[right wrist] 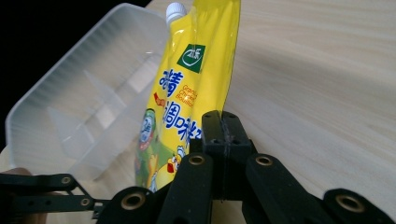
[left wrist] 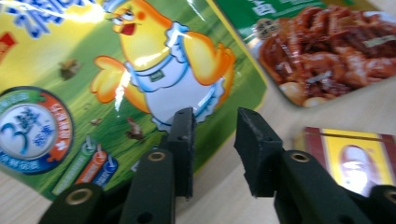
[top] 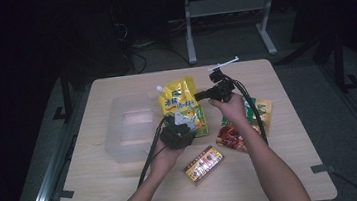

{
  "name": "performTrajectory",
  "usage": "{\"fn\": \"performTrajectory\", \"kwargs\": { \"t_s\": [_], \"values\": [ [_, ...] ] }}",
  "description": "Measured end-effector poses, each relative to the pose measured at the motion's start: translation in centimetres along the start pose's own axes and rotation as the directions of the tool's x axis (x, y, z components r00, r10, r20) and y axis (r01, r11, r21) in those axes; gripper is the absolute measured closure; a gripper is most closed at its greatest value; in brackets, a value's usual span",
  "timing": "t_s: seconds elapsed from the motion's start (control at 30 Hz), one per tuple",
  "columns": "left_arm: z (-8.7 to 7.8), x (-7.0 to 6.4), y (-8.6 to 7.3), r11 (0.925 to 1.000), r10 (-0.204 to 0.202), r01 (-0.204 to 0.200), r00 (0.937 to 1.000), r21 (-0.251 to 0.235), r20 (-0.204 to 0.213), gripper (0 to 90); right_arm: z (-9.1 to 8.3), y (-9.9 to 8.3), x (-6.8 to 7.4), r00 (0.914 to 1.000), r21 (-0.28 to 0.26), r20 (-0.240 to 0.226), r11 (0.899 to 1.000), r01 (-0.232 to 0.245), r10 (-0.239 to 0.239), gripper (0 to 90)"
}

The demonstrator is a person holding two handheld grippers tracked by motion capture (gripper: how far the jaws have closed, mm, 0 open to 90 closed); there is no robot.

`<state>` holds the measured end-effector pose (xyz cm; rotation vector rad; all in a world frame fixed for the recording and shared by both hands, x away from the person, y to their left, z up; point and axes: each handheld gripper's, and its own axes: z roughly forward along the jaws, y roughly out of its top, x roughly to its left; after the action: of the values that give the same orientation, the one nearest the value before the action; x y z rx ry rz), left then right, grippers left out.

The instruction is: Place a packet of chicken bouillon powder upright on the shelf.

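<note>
A yellow spouted pouch [top: 179, 103] with a cartoon chicken lies on the table beside the clear container. My left gripper [top: 179, 132] hovers over the pouch's lower end. In the left gripper view it [left wrist: 215, 122] stands open above the chicken picture [left wrist: 159, 70], with nothing between its jaws. My right gripper [top: 200, 96] points left at the pouch's right edge. In the right gripper view its jaws [right wrist: 223, 115] are pressed together, and the edge of the pouch [right wrist: 196, 70] runs into their seam.
A clear plastic container [top: 129, 128] with dividers stands left of the pouch. A packet with a red food picture [top: 230, 136] lies at the right, under my right forearm. A small red and yellow box [top: 203, 164] lies near the front.
</note>
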<state>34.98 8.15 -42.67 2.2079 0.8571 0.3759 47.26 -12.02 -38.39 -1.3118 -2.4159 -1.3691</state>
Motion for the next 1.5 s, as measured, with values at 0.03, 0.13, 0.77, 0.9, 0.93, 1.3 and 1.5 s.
{"fn": "performTrajectory", "kwargs": {
  "t_s": [0.03, 0.13, 0.77, 0.9, 0.93, 1.3, 1.5],
  "values": [
    [-0.3, -0.1, -0.1, 1.0000, 0.006, -0.006, 1.0000, -0.005, 0.004, 63.9, -0.2, 0.1, 0.4, 0.9999, -0.006, 0.001, 1.000, 0.011, -0.011, 90.0],
    [-0.9, -0.4, -0.3, 0.9997, 0.018, -0.018, 0.9997, -0.014, 0.016, 61.0, -0.8, 0.3, 1.4, 0.9991, -0.015, 0.002, 0.999, 0.043, -0.043, 90.0],
    [-3.2, -1.4, -1.7, 0.9955, 0.066, -0.064, 0.9972, -0.071, 0.035, 55.9, -3.8, 0.4, 5.7, 0.9760, -0.051, 0.038, 0.975, 0.216, -0.215, 90.0],
    [-3.4, -1.5, -1.9, 0.9949, 0.069, -0.066, 0.9969, -0.076, 0.038, 55.8, -4.2, 0.4, 6.5, 0.9667, -0.061, 0.048, 0.965, 0.254, -0.251, 90.0],
    [-3.4, -1.7, -2.0, 0.9955, 0.056, -0.052, 0.9974, -0.080, 0.046, 55.8, -4.4, 0.4, 6.7, 0.9658, -0.063, 0.050, 0.964, 0.257, -0.255, 90.0],
    [-3.6, -1.6, -2.4, 0.9952, 0.059, -0.056, 0.9974, -0.080, 0.041, 54.7, -5.6, -0.8, 7.4, 0.9427, -0.032, 0.063, 0.943, 0.330, -0.328, 90.0],
    [-3.5, -1.2, -2.7, 0.9961, 0.021, -0.018, 0.9993, -0.087, 0.031, 52.5, -6.7, -2.9, 7.1, 0.9309, -0.067, 0.053, 0.929, 0.364, -0.361, 90.0]
  ]
}}
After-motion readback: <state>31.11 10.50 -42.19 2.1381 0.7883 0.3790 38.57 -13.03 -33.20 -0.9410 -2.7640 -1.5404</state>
